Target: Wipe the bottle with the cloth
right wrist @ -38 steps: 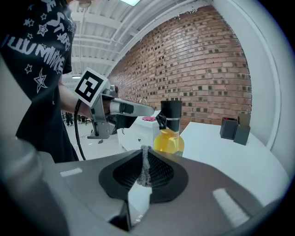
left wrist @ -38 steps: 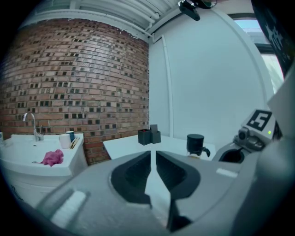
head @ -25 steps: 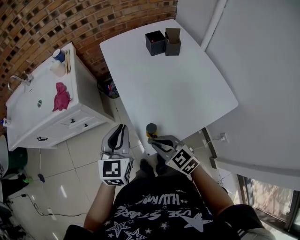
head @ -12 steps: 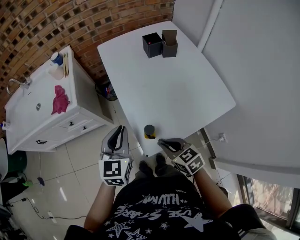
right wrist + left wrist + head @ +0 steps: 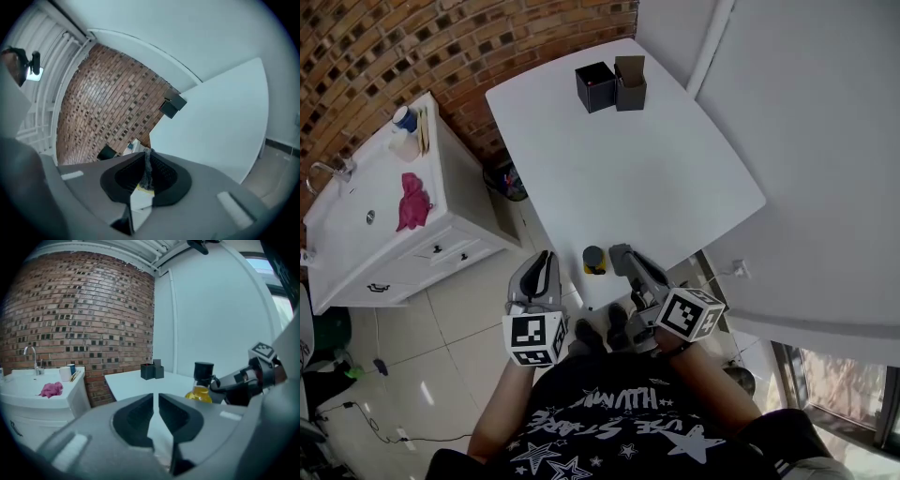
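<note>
White table [image 5: 656,178], black-capped bottle [image 5: 594,260] of yellow liquid at its corner

Left tool [image 5: 155,401], jaws almost together, faces a black-capped yellow bottle [image 5: 201,384].

The bottle [image 5: 594,260] is small, with a black cap and a clear body holding yellow liquid. It stands upright at the near edge of the white table [image 5: 675,187], close to the corner, with bare tabletop around it on the far side. The cloth [image 5: 412,201] is pink and lies crumpled in a loose heap on top of the white sink counter [image 5: 356,239], beside the basin. Part of it is bunched up higher than the rest. Cloth and bottle are well apart, with a strip of tiled floor between the counter and the table.
</note>
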Demonstrator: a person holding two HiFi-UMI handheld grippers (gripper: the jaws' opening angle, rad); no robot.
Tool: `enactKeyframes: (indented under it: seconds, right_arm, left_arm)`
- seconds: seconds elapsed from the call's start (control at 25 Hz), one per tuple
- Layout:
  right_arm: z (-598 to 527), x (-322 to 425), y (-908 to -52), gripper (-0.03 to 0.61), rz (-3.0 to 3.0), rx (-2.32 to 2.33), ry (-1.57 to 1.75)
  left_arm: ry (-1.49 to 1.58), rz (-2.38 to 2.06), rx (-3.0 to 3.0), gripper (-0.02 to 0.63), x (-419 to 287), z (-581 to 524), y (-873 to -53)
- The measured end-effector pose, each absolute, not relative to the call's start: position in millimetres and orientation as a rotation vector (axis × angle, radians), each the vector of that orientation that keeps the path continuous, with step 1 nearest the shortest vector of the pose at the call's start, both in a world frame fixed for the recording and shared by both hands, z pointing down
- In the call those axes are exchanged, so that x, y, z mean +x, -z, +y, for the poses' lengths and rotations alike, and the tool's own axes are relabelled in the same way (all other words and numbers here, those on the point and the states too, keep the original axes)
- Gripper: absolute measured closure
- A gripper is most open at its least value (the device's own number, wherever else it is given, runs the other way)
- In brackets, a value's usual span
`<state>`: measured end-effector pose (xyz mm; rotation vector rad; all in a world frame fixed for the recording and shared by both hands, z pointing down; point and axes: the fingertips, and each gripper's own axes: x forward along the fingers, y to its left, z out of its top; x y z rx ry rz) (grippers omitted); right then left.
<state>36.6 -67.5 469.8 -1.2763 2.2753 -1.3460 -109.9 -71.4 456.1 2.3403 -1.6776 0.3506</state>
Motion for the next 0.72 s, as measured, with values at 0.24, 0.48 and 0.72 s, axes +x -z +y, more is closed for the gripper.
enactKeyframes:
  seconds: [0.24, 0.48, 0.72]
  right_arm:
    - [-60.8, 29.1, -476.9, 0.543, 2.151, -1.261, 1.425]
    - [-58.6, 22.8, -490.2, 0.543, 2.182, -1.294, 1.425]
    - [-60.9, 21.3, -516.5, 0.543, 2.195, -1.317, 1.471]
  left_arm:
    - [-0.363, -1.638, 2.359, 0.578, -100.5, -72.5, -463.0]
    - [-0.355, -1.607, 2.373, 0.578, -95.0, -71.5, -464.7]
    - [-0.363, -1.576, 2.378, 0.578, -90.5, -68.0, -467.8]
